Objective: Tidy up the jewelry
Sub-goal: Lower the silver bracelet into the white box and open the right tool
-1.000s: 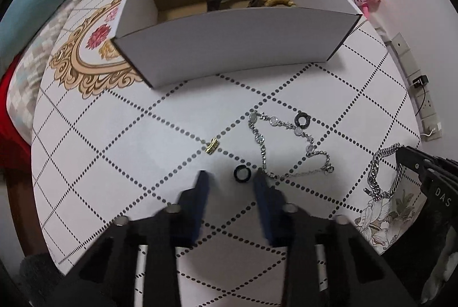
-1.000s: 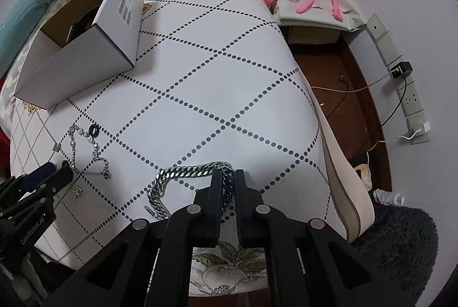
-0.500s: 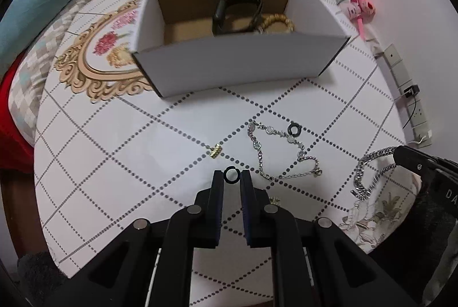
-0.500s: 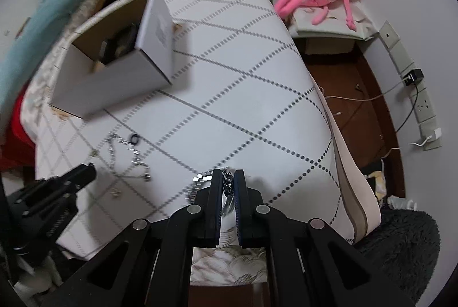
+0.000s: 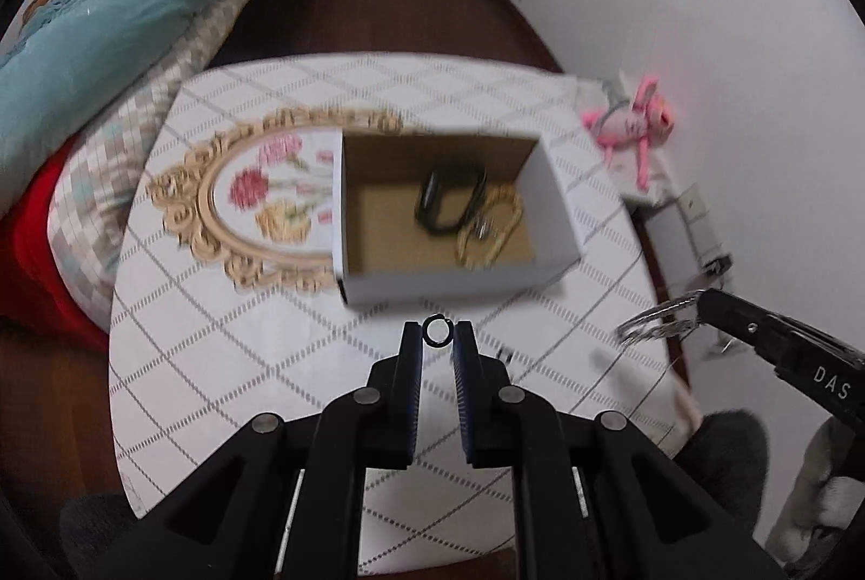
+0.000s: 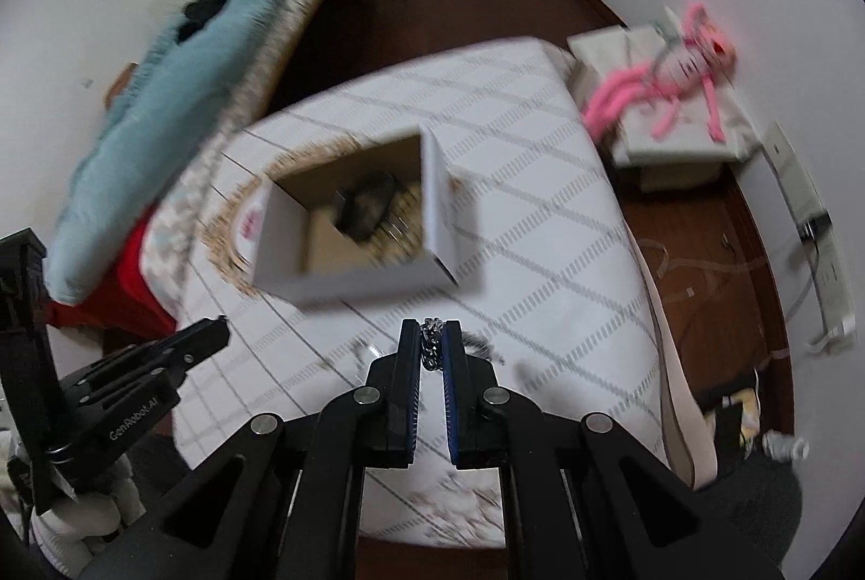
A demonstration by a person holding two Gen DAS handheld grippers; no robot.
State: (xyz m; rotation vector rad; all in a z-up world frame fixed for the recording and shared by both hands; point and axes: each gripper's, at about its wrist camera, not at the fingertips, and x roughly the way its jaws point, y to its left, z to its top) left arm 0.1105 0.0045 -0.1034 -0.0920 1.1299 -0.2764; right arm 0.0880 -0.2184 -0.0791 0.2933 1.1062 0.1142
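A: Where's your stuff right now?

B: Your left gripper [image 5: 437,337] is clamped on the little black ring [image 5: 436,330], up above the table [image 5: 227,342] just short of the open box [image 5: 459,280]. Your right gripper [image 6: 431,337] is pinching the silver chain [image 6: 431,347], also lifted near the box.

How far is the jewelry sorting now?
Done: a black band and a gold bracelet lie in the box. In hand: the left tool grips a black ring; the right tool grips a silver chain. Left: both into the box; blurred pieces remain on the table.
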